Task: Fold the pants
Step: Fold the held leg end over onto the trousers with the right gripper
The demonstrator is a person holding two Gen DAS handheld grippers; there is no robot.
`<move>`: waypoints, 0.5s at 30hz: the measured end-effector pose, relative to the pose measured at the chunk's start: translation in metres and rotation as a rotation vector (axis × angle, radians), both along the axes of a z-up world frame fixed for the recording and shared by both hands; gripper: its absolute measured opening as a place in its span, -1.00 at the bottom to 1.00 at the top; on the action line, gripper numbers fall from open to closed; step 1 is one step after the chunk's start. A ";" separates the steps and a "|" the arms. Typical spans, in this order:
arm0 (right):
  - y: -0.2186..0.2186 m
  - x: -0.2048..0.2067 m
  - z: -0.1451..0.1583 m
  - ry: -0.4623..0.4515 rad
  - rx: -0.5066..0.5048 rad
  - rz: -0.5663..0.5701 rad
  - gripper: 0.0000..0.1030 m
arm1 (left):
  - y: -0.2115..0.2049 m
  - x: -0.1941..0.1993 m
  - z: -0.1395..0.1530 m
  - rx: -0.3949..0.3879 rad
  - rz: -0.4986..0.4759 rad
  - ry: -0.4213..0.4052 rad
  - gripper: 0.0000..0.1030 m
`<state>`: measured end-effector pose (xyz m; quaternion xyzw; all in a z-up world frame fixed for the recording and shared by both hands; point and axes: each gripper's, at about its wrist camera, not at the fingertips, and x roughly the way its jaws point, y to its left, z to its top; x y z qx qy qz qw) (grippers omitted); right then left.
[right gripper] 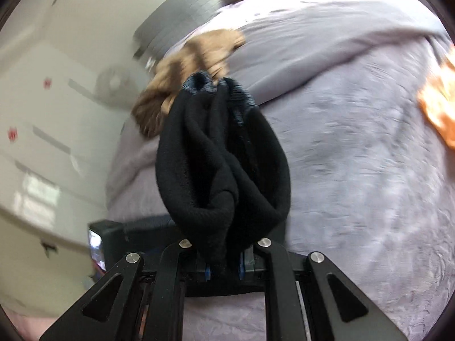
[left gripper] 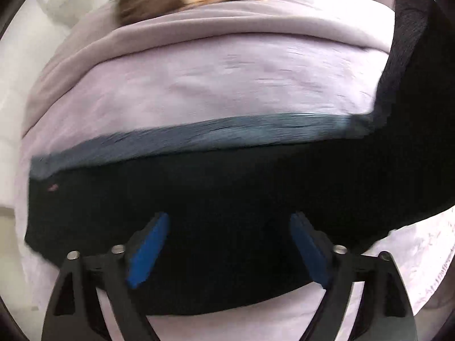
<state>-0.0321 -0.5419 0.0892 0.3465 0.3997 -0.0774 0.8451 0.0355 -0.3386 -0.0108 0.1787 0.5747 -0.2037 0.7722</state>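
The black pants [left gripper: 199, 193] are lying partly spread across the lilac bed [left gripper: 227, 85], with a grey-blue band, probably the waistband, along the far edge. The left gripper [left gripper: 229, 244] is hovering just over the cloth with its jaws standing wide, blue pads [left gripper: 148, 253] apart and gripping nothing, likely lining up for a pinch. The right gripper [right gripper: 224, 267] is clamping a bunched end of the pants, so the fabric is hanging in loose folds, lifted clear for carrying over. A brown garment [right gripper: 184, 76] is lying further up the bed, blurred.
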 end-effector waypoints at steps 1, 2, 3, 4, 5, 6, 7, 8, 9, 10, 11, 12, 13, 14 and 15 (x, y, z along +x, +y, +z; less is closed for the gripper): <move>0.019 0.013 0.000 0.016 -0.025 0.037 -0.73 | 0.018 0.003 0.001 0.006 0.029 0.000 0.71; 0.041 0.029 -0.004 0.038 -0.056 0.081 -0.72 | 0.039 0.008 0.001 0.011 0.064 0.005 0.71; 0.056 0.039 -0.009 0.060 -0.079 0.112 -0.72 | 0.054 0.011 0.001 0.017 0.086 0.008 0.71; 0.083 0.056 -0.018 0.096 -0.118 0.161 -0.72 | 0.071 0.014 -0.001 0.029 0.116 0.015 0.71; 0.104 0.069 -0.028 0.126 -0.154 0.201 -0.72 | 0.090 0.018 -0.003 0.038 0.145 0.025 0.71; 0.122 0.075 -0.036 0.152 -0.183 0.232 -0.69 | 0.103 0.020 -0.005 0.047 0.167 0.032 0.71; 0.141 0.086 -0.048 0.184 -0.212 0.264 -0.69 | 0.115 0.023 -0.005 0.056 0.185 0.036 0.71; 0.160 0.098 -0.062 0.223 -0.241 0.292 -0.68 | 0.123 0.024 -0.007 0.062 0.200 0.040 0.71; 0.172 0.104 -0.076 0.257 -0.261 0.304 -0.66 | 0.136 0.026 -0.008 0.068 0.212 0.045 0.71; 0.186 0.111 -0.089 0.294 -0.297 0.303 -0.65 | 0.149 0.028 -0.008 0.073 0.219 0.048 0.71; 0.195 0.116 -0.098 0.323 -0.337 0.295 -0.59 | 0.148 0.031 -0.009 0.075 0.223 0.049 0.71; 0.205 0.121 -0.104 0.358 -0.390 0.287 -0.55 | 0.155 0.032 -0.010 0.073 0.224 0.050 0.71; 0.215 0.123 -0.107 0.386 -0.445 0.285 -0.51 | 0.161 0.033 -0.010 0.072 0.223 0.050 0.71; 0.228 0.125 -0.107 0.408 -0.516 0.299 -0.35 | 0.165 0.035 -0.009 0.070 0.223 0.053 0.71; 0.240 0.127 -0.106 0.424 -0.578 0.322 -0.14 | 0.169 0.038 -0.007 0.066 0.223 0.056 0.71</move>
